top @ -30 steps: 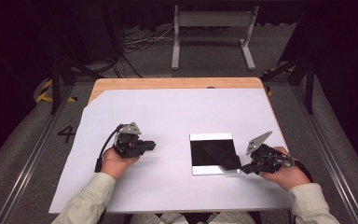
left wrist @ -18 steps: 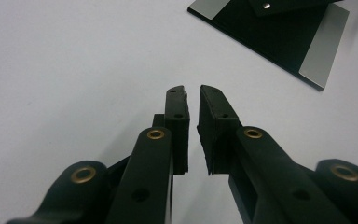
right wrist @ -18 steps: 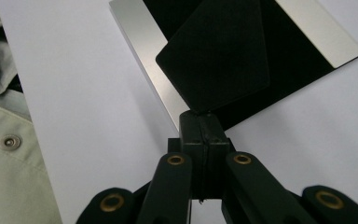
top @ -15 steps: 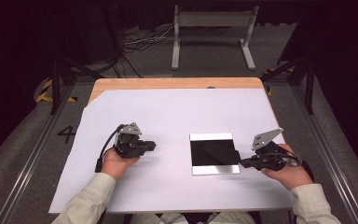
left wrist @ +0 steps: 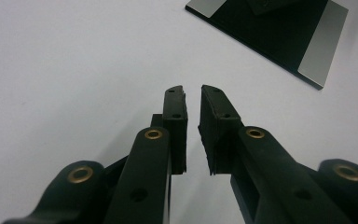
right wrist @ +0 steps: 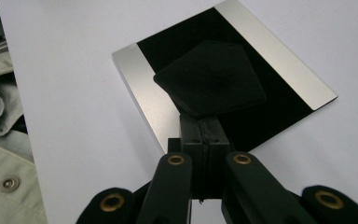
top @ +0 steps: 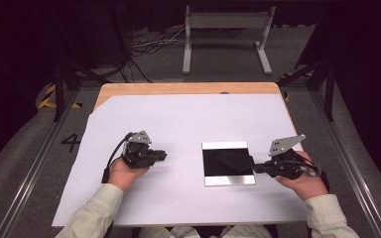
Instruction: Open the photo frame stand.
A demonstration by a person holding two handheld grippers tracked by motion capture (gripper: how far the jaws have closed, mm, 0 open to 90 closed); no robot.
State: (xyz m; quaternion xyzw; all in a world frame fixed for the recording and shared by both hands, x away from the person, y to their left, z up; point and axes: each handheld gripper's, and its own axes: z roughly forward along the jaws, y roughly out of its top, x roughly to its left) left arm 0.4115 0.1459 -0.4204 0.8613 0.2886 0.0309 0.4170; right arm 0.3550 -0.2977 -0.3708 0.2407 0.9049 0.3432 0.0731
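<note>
The desk, covered with a white sheet, carries little. Toward its right near corner lies a square tray with a black middle and a silver strip along two opposite sides, flat on the sheet and square to the near edge. Over the tray's black field, on the half toward the desk's right edge, is a thin black pentagon plate.

The right tool comes in from the desk's right edge. In the right gripper view its jaws are clenched on one edge of the pentagon plate, with no gap between the pads. Whether the plate rests on the tray or hangs just above it I cannot tell, black on black.

The left tool sits well apart, near the desk's left near quarter, pointed across at the tray. It is released: a narrow gap shows between its pads with nothing in it, and its jaws have just been opening.

The step in hand looks like placing or lifting the pentagon plate at the tray, done by the right tool alone. Whichever it is, the next move calls for a level wrist, since the pinch is only on one thin edge and the plate could swing or slip.
</note>
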